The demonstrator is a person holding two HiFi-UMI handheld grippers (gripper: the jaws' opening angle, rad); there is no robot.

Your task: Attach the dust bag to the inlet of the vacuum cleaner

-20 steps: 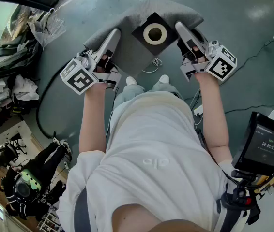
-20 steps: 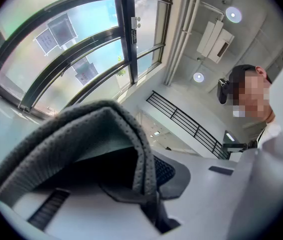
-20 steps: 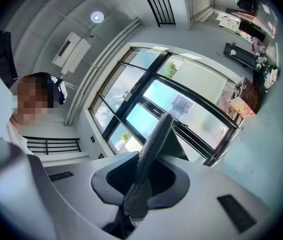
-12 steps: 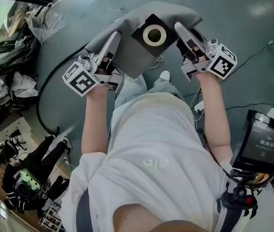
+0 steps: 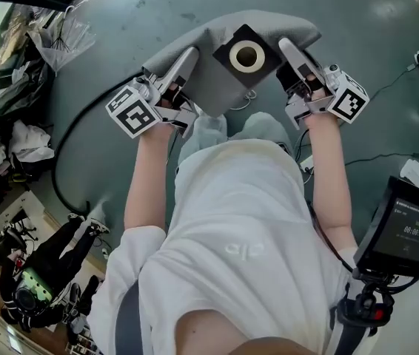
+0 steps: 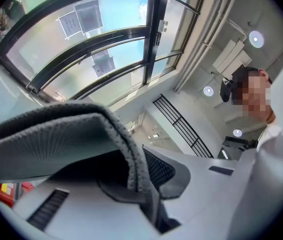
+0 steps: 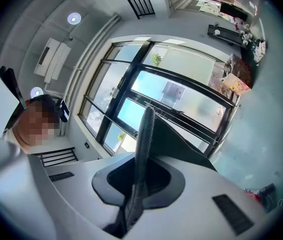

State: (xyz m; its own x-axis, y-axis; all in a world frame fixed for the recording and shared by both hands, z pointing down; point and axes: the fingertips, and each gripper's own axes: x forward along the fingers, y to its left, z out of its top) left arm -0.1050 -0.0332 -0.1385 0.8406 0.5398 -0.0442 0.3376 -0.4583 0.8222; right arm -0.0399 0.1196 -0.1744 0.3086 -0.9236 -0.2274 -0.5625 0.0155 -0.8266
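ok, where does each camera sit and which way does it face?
Head view: on the head, steeply down; shows torso, forearms, left hand-held gripper and right hand-held gripper on the bag.
Left gripper view: on that hand-held gripper, along its shut jaws to windows; shirt at right.
Right gripper view: likewise; shirt at left.
Shared: bag in all three; windows in both gripper views.

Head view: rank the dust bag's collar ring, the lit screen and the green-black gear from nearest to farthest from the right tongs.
1. Collar ring, just left of the right tongs.
2. Lit screen, lower right.
3. Green-black gear, bottom left corner.
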